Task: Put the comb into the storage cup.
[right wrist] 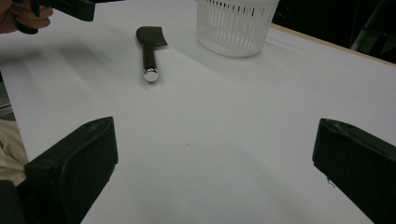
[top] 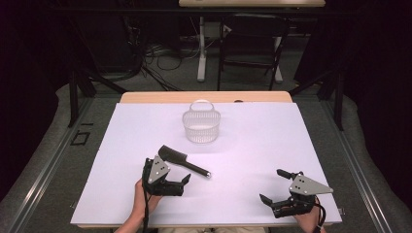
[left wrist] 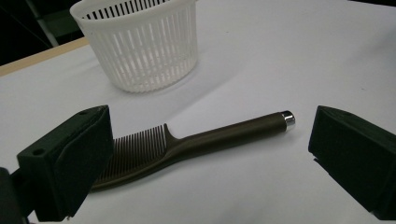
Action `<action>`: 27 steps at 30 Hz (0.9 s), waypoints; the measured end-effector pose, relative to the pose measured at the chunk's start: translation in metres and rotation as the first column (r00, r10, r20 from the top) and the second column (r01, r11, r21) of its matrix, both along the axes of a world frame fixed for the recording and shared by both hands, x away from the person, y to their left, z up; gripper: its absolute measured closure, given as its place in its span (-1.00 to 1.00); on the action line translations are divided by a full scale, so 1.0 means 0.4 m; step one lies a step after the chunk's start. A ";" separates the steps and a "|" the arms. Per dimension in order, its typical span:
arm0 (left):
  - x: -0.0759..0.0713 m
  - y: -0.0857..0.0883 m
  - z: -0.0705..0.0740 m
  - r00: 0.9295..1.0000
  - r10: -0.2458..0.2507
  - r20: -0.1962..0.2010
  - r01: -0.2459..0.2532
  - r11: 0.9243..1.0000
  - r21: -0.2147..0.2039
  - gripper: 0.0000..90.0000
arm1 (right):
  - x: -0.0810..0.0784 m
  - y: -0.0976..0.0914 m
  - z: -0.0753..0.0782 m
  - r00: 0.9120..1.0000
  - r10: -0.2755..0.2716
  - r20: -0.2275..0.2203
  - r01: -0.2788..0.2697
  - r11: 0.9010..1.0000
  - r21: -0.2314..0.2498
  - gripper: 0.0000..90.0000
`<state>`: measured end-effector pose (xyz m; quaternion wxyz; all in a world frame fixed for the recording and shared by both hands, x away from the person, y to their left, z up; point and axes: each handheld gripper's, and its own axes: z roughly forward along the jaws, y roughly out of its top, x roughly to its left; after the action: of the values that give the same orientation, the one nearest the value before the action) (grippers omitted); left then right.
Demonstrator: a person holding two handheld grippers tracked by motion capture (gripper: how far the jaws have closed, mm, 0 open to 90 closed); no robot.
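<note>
While the comb lies flat on the white bench, just left of centre in the high view, the left gripper hovers just below it with its fingers spread wide and grasping nothing. Seen along the left gripper view, the brown comb stretches across the middle of the frame — teeth toward the lower left, metal-capped handle tip toward the right — framed between the two black fingers but touched by neither.

The white slatted basket stands upright and empty above the comb, near the top centre of the bench, well apart from both grippers; its thin handle arches over the rim.

At the lower right of the high view the right gripper rests low near the bench's front edge, its fingers likewise released and wide apart, with bare bench between them. From the right gripper view the comb shows in the upper left and the basket at top centre.

By the look of it the work is at its start — the comb most likely bound for the basket. Nothing is lifted yet: the approach is nearly made, while the grasp, the carry and the drop into the basket are all left to do.
</note>
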<state>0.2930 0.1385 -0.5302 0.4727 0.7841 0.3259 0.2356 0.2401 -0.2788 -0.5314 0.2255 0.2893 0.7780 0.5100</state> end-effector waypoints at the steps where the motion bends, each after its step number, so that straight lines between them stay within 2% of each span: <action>1: 0.002 -0.003 0.001 1.000 -0.002 -0.003 0.002 1.000 0.004 -0.99 | 0.000 0.001 0.000 1.000 -0.001 -0.003 0.001 1.000 0.000 -1.00; 18: 0.033 -0.065 -0.012 0.999 -0.017 -0.042 0.018 1.000 0.020 -1.00 | 0.001 0.000 -0.002 1.000 -0.002 -0.007 0.002 1.000 -0.006 -1.00; 21: 0.035 -0.076 -0.014 0.999 -0.016 -0.033 0.017 1.000 0.023 -0.99 | 0.001 0.002 -0.003 1.000 0.000 -0.009 -0.001 1.000 -0.009 -1.00; 27: 0.042 -0.099 -0.013 0.999 -0.030 -0.041 0.031 0.999 0.024 -0.98 | 0.001 0.002 -0.003 1.000 0.004 -0.006 -0.004 1.000 -0.010 -1.00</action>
<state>0.3098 0.0988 -0.5354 0.4598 0.7994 0.3205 0.2165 0.2405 -0.2778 -0.5325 0.2235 0.2883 0.7818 0.5057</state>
